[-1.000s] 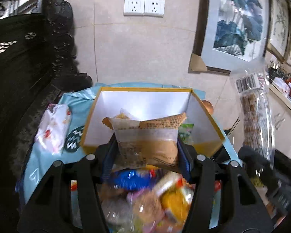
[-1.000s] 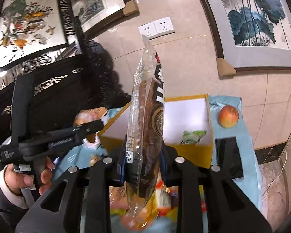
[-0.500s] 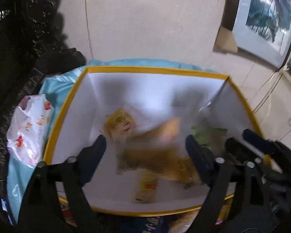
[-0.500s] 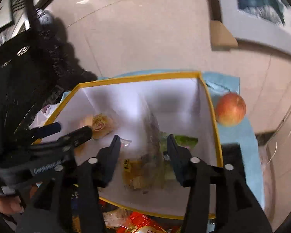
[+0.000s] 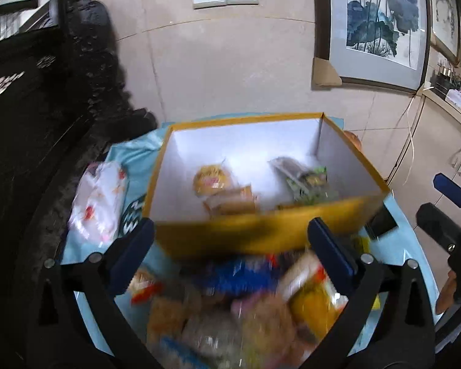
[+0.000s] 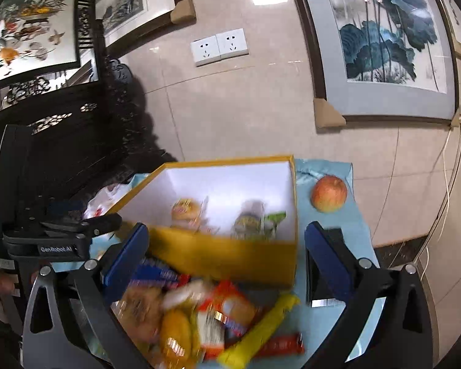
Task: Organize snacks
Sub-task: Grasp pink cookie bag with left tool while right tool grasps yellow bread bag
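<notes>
Left wrist view showed the yellow box (image 5: 261,233) on the worktop holding several snack packets (image 5: 227,190); both left gripper (image 5: 230,255) and right gripper (image 6: 227,258) jaws had just opened wide, empty, angled downward over the loose snack pile (image 6: 199,316).

blurred snack pile (image 5: 246,301), apple (image 5: 353,139) mostly hidden

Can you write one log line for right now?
left gripper: open, empty | right gripper: open, empty | box: holds snacks | snack pile: waiting

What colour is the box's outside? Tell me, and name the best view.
Yellow outside, white inside: the box shows best in the right wrist view.
</notes>
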A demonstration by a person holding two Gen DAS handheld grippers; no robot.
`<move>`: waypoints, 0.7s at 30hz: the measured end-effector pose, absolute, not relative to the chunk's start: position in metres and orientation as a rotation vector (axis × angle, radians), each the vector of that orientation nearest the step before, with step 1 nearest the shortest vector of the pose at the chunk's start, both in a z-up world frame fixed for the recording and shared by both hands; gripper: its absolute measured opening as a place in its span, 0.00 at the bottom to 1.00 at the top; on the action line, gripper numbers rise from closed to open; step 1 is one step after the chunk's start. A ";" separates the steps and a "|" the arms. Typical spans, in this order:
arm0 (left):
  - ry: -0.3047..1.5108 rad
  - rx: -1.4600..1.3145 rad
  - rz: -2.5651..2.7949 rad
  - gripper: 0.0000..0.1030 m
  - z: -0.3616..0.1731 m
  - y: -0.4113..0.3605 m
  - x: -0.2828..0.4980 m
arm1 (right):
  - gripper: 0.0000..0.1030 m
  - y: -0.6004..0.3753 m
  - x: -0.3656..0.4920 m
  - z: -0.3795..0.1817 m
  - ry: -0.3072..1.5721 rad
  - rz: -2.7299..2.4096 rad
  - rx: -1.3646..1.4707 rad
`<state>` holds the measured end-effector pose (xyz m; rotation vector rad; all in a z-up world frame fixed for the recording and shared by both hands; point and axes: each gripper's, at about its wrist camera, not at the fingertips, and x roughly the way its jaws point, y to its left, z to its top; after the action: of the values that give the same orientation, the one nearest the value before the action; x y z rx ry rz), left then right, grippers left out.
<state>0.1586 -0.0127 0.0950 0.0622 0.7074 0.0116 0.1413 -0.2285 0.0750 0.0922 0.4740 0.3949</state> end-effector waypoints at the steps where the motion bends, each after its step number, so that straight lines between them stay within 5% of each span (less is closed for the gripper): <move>1: 0.728 0.044 0.003 0.98 0.088 -0.010 0.148 | 0.99 -0.230 0.136 0.071 0.480 0.395 0.097; 18: 0.924 0.029 0.020 0.97 -0.023 -0.027 0.145 | 0.99 -0.256 0.079 -0.004 0.666 0.463 0.236; 20: 0.922 0.053 0.026 0.84 -0.028 -0.031 0.150 | 0.99 -0.257 0.080 -0.006 0.669 0.458 0.231; 21: 0.916 0.042 -0.005 0.63 -0.028 -0.032 0.150 | 0.99 -0.255 0.081 -0.008 0.675 0.458 0.226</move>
<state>0.1504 -0.0323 -0.0276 0.0425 0.9158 -0.0052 0.0808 -0.2552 -0.0082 0.2263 0.6750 0.4577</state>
